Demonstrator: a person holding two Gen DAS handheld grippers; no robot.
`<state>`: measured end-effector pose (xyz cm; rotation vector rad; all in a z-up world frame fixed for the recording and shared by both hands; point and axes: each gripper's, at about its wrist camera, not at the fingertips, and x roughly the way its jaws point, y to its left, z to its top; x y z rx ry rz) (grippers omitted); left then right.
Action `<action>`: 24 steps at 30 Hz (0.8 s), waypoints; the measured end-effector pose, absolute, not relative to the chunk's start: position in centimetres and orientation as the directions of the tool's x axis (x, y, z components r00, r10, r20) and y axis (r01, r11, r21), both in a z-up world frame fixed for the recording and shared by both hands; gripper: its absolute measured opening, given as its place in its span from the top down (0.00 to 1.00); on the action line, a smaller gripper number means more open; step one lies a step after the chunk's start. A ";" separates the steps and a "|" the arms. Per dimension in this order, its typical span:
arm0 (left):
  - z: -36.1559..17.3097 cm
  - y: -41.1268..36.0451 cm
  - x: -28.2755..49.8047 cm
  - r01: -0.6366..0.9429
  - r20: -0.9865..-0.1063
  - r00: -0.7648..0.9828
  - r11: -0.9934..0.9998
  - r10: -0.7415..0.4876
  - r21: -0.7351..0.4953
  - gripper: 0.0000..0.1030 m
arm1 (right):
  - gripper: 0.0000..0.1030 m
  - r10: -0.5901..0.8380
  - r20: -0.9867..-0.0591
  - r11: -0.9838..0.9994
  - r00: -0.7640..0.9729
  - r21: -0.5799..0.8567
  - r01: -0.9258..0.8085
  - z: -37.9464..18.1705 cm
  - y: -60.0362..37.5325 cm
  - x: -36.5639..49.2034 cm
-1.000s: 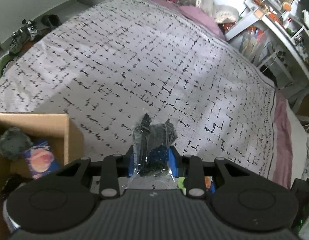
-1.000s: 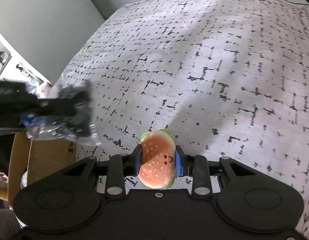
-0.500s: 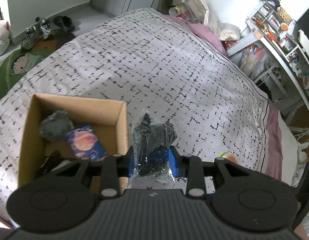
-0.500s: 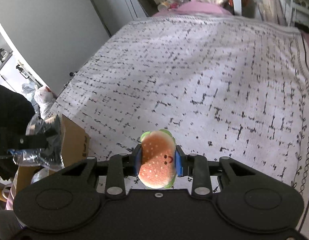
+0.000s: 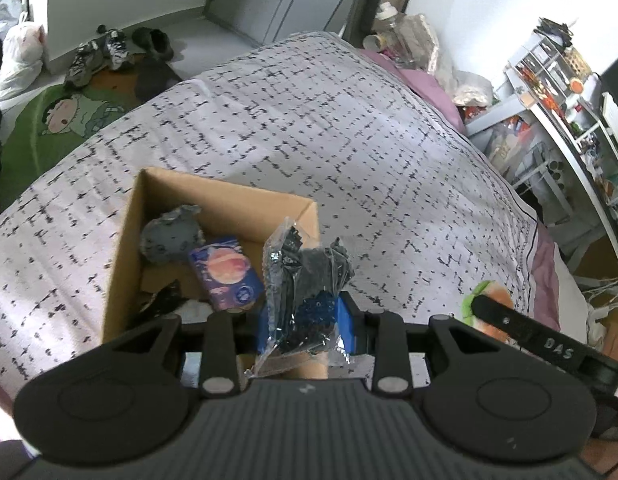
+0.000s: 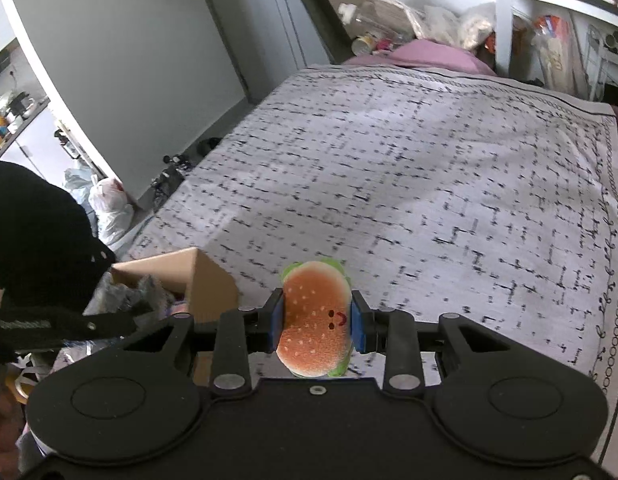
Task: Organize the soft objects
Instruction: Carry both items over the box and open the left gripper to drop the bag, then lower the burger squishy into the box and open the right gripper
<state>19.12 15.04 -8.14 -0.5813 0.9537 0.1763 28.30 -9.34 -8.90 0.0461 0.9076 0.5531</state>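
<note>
The left gripper (image 5: pixel 305 320) has its blue pads closed on a crinkly clear plastic bag of dark, soft-looking contents (image 5: pixel 305 280), and it hangs above the near right corner of an open brown cardboard box (image 5: pixel 129 240) that sits on the near left part of a bed covered in a white quilt with black dashes (image 5: pixel 349 140). The box already holds a grey stuffed lump (image 5: pixel 171 234) at its far left and a small blue packet printed with an orange disc (image 5: pixel 227 272) beside it. The right gripper (image 6: pixel 317 320) is clamped on a plush hamburger toy with an orange sesame bun, a small stitched face and green lettuce edges (image 6: pixel 313 320), held above the quilt just right of the box. Both loads look light and yielding. The bag's film is probably slippery and crumples under pressure, so a pinch across the bulk of its contents, as here, seems safer than one on loose film at an edge. The burger squashes readily; gripping it across the bun's middle keeps it from pivoting. Neither looks fragile, so letting each go from a low height over the box's free near side should do, the bag first because it is already over the opening.
</note>
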 end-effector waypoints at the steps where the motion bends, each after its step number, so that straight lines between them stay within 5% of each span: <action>1: -8.2 15.3 18.9 -0.394 -0.809 0.578 0.832 -0.106 -0.391 0.68 | 0.69 0.478 -0.732 0.857 0.486 0.266 -0.442 -8.6 -8.9 28.1; 24: -9.7 20.4 16.5 -0.441 -0.811 0.557 0.764 -0.178 -0.471 0.56 | 0.68 0.531 -0.737 0.796 0.419 0.264 -0.545 -6.7 1.0 25.3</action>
